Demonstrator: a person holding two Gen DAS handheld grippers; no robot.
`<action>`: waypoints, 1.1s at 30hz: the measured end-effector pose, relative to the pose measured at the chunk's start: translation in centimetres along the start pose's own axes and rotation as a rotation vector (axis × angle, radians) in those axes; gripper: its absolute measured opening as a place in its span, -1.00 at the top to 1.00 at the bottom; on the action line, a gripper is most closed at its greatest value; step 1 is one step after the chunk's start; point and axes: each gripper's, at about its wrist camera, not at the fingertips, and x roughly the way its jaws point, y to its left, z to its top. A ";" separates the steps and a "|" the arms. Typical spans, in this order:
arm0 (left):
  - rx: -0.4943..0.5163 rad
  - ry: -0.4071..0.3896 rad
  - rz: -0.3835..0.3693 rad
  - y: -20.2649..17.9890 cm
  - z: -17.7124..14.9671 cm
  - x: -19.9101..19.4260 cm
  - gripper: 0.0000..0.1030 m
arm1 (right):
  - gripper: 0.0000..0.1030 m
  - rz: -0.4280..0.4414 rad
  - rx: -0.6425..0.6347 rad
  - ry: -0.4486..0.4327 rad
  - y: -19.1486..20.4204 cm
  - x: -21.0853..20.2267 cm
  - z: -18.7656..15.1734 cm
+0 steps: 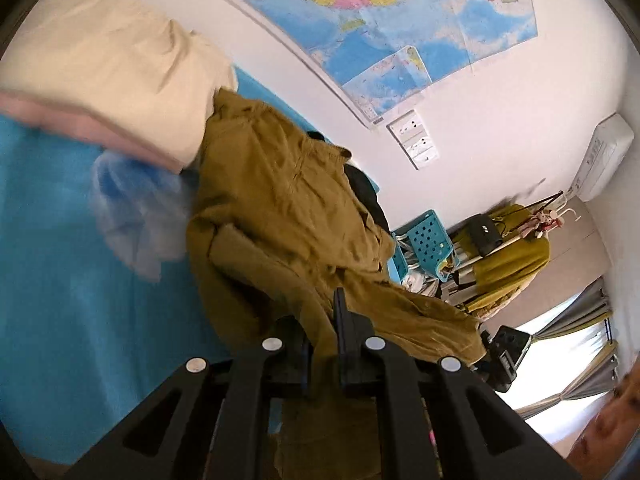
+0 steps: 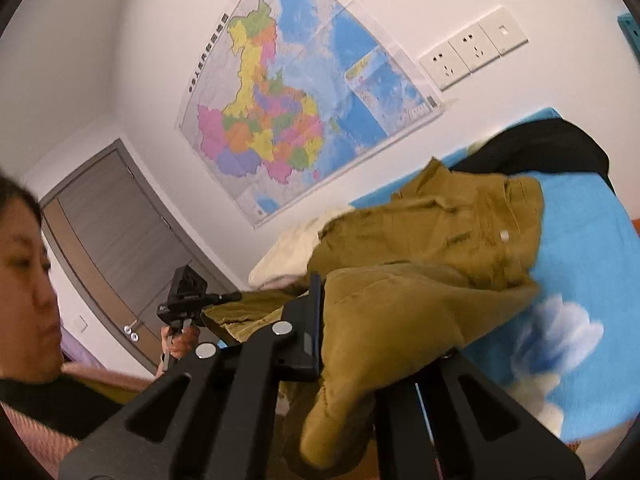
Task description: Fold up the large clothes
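A: What do you have in your grippers?

B: My left gripper [image 1: 326,354] is clamped on a fold of the olive-brown corduroy garment [image 1: 280,208]. The cloth runs up between its two black fingers and hangs below them. My right gripper [image 2: 344,336] is closed on another part of the same garment, and the fabric drapes over it so thickly that one finger is hidden.

A: Where is the rest of it?

B: It stretches from both grippers down onto the bed, whose blue sheet [image 1: 60,280] shows around it. The buttoned end lies on the sheet beside a black garment [image 2: 552,140].

A: Anything else nearby?

B: A cream pillow [image 1: 108,64] lies on the bed just beside the olive cloth, and a coloured map [image 2: 288,112] hangs on the white wall behind.
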 end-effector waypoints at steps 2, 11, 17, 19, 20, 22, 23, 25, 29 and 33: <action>0.001 0.001 -0.003 -0.5 1.6 0.2 0.83 | 0.93 -0.016 0.003 -0.009 -0.3 0.8 1.6; 0.008 0.015 0.050 -2.7 9.5 2.3 0.78 | 0.90 -0.045 0.082 -0.031 -3.8 5.7 9.9; 0.002 0.034 0.099 -2.8 14.2 4.5 0.77 | 0.90 -0.080 0.128 -0.019 -6.8 9.4 13.8; -0.011 0.041 0.111 -2.5 15.6 5.2 0.77 | 0.89 -0.089 0.156 -0.012 -8.0 10.5 14.8; -0.013 0.046 0.114 -2.3 16.3 5.6 0.77 | 0.89 -0.099 0.152 -0.002 -8.4 11.1 15.4; -0.026 0.054 0.123 -1.9 17.3 6.4 0.76 | 0.89 -0.115 0.169 0.013 -9.4 12.3 16.3; -0.030 0.060 0.133 -1.6 17.9 6.9 0.75 | 0.89 -0.121 0.171 0.020 -9.7 12.7 16.7; -0.049 0.066 0.145 -1.0 18.8 7.7 0.75 | 0.88 -0.142 0.188 0.032 -10.7 13.7 17.4; -0.083 0.069 0.192 0.4 20.5 9.1 0.73 | 0.85 -0.176 0.233 0.051 -13.0 15.5 18.2; -0.105 0.082 0.214 1.6 21.5 10.3 0.73 | 0.84 -0.202 0.261 0.069 -14.8 17.2 18.6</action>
